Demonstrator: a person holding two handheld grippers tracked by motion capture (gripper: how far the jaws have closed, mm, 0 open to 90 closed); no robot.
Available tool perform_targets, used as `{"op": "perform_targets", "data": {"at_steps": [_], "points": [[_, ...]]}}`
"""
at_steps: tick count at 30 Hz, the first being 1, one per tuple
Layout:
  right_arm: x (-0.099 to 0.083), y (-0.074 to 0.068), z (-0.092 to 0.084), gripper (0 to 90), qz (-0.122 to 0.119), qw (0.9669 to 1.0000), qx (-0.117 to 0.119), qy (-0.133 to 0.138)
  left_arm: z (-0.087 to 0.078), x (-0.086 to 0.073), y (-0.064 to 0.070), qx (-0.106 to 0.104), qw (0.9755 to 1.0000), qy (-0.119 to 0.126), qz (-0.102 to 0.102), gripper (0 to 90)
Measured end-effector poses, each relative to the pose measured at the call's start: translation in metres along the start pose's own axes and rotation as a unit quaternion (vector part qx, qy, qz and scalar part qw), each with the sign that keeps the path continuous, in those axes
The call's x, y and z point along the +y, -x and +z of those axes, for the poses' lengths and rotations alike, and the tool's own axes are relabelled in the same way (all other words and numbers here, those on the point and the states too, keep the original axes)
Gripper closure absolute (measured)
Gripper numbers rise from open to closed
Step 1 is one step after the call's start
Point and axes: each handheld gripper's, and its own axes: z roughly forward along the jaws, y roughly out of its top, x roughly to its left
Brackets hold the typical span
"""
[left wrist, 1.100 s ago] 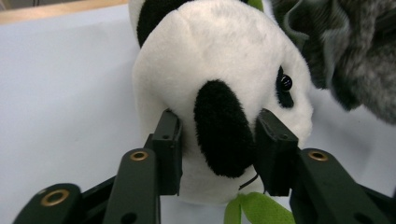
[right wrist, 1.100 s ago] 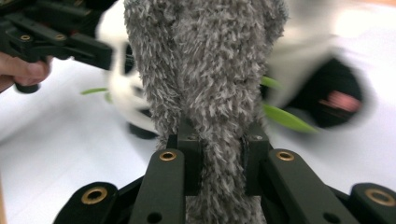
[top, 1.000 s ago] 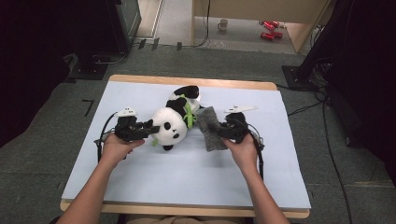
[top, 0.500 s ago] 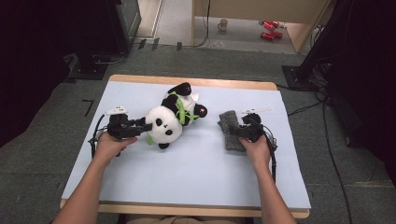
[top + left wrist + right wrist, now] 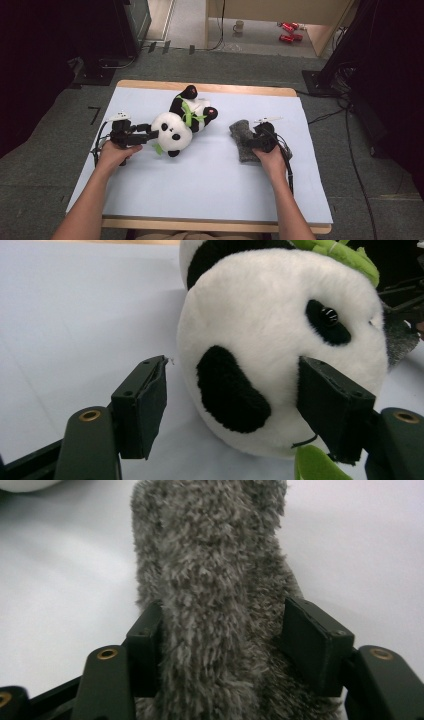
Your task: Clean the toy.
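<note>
The worktop point(image 5: 210, 195) has wide bare room toward the person, and its edges are well away from both toys. The toy panda point(image 5: 182, 125) lies on its back left of centre, and the grey furry cloth point(image 5: 242, 137) lies flat to its right. This looks like the letting-go step. The left hand-held gripper point(image 5: 232, 405) has just been opening, its jaws spread around the panda's head. The right hand-held gripper point(image 5: 225, 645) has just been opening too, jaws straddling the cloth; whether its pads press, I cannot tell. Next, both should draw straight back.

On the table point(image 5: 210, 200), the panda point(image 5: 182, 125) lies left – the furry cloth point(image 5: 241, 135) well apart, right.
</note>
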Motion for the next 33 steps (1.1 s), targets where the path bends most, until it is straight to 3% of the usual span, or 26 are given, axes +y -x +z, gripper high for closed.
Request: {"op": "perform_targets", "data": {"at_steps": [3,6,9,13,26,28,31,33], "points": [[0.002,-0.002,-0.005,34.2,-0.001,0.9996,0.024,0.018,-0.003,0.002,0.001,0.006,0.9999,-0.006,0.006,30.7],[0.004,-0.002,-0.014,33.1,-0.005,0.9987,0.033,0.038,-0.008,0.005,0.004,0.016,0.9993,-0.012,0.031,30.7],[0.005,0.003,-0.028,33.2,0.007,0.9966,0.051,0.065,-0.012,0.006,0.002,0.016,0.9994,-0.015,0.027,31.0],[0.007,0.011,-0.045,33.1,0.010,0.9949,0.052,0.086,-0.016,0.006,0.002,0.019,0.9990,-0.022,0.034,31.5],[-0.014,0.050,-0.060,33.4,0.005,0.9953,0.002,0.096,-0.036,0.003,-0.003,0.035,0.9979,-0.019,0.051,31.4],[-0.021,0.058,-0.059,33.4,0.007,0.9958,-0.016,0.090,-0.039,-0.001,-0.005,0.048,0.9968,-0.025,0.058,31.5],[-0.027,0.067,-0.056,32.6,0.017,0.9959,-0.028,0.085,-0.042,-0.006,-0.008,0.061,0.9953,-0.031,0.069,31.5],[-0.030,0.072,-0.055,33.4,0.029,0.9956,-0.030,0.084,-0.043,-0.008,-0.012,0.072,0.9947,-0.034,0.065,31.8]]}}
